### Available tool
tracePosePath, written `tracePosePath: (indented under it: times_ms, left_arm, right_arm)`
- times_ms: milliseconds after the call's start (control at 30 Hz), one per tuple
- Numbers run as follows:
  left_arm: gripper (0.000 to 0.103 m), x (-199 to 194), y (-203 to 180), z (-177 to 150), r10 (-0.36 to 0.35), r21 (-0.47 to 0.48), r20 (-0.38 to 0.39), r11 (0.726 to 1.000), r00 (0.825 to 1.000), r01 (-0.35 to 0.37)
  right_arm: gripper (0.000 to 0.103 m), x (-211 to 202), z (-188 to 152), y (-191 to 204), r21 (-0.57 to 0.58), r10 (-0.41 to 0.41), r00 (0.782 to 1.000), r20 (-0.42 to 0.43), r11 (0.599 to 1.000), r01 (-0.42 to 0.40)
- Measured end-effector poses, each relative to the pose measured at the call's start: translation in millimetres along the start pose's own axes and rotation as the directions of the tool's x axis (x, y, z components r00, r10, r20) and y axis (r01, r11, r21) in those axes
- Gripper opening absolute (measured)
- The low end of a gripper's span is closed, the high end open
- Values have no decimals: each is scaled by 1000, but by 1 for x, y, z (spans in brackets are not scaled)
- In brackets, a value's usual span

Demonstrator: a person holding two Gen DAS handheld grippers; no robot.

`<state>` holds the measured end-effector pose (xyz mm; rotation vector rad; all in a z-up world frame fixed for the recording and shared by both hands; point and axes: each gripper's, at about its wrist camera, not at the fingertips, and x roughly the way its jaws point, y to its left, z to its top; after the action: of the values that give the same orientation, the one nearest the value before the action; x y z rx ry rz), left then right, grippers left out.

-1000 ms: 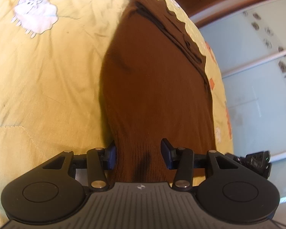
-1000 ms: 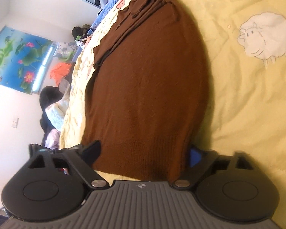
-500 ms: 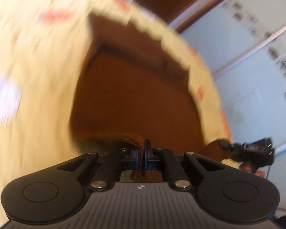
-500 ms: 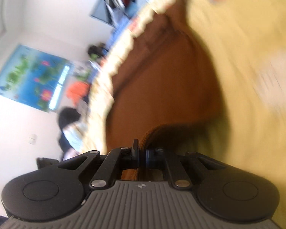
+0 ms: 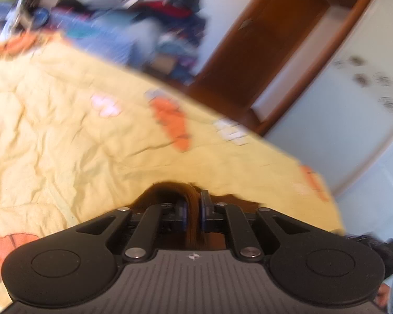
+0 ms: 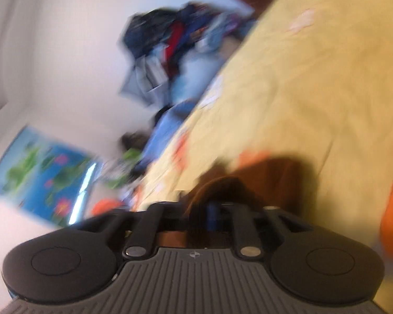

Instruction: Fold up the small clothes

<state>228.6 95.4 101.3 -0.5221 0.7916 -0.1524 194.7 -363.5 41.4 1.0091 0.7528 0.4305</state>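
Left wrist view, lower centre: the left gripper [image 5: 194, 210], of matte black plastic with a ribbed grey housing, has its blue-padded jaws pressed narrowly together on a bunched ridge of the brown knit garment [image 5: 170, 188], whose fibrous fold rises between the pads at the bottom middle of the frame. The crumpled yellow bedspread [image 5: 65, 130], printed with an orange carrot [image 5: 173, 123] and white shapes, fills the left and centre; blurred piled clothes [image 5: 133, 23] occupy the upper left, and a brown wooden frame [image 5: 264, 52] with pale panels the upper right. Right wrist view: a blue flowered poster [image 6: 42, 180] hangs at lower left on a white wall; the right gripper [image 6: 209, 216], strongly blurred, appears drawn in on the same garment [image 6: 275, 172] at lower centre, the bedspread [image 6: 314, 78] spreading to the right. No writing is legible.
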Motion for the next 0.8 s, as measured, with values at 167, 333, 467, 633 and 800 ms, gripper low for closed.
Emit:
tracePosePath:
  times_ms: [167, 333, 467, 633, 800]
  left_arm:
    - [21, -16, 22, -18, -21, -122, 12, 992, 1000, 22]
    - [79, -85, 38, -70, 78, -66, 172, 996, 982, -67]
    - [79, -108, 62, -112, 50, -126, 95, 991, 994, -38]
    - [78, -75, 68, -136, 102, -76, -76, 991, 992, -108]
    - [19, -61, 57, -132, 97, -25, -119, 995, 988, -101]
  right_arm:
    - [99, -1, -3, -6, 19, -11, 997, 73, 1000, 10]
    - [99, -37, -42, 3, -185, -138, 989, 45, 972, 144]
    - [100, -63, -87, -10, -305, -264, 964, -23, 920, 245]
    - [97, -65, -130, -4, -399, -304, 949, -83, 883, 248]
    - [40, -37, -126, 4, -348, -265, 948, -176, 918, 192]
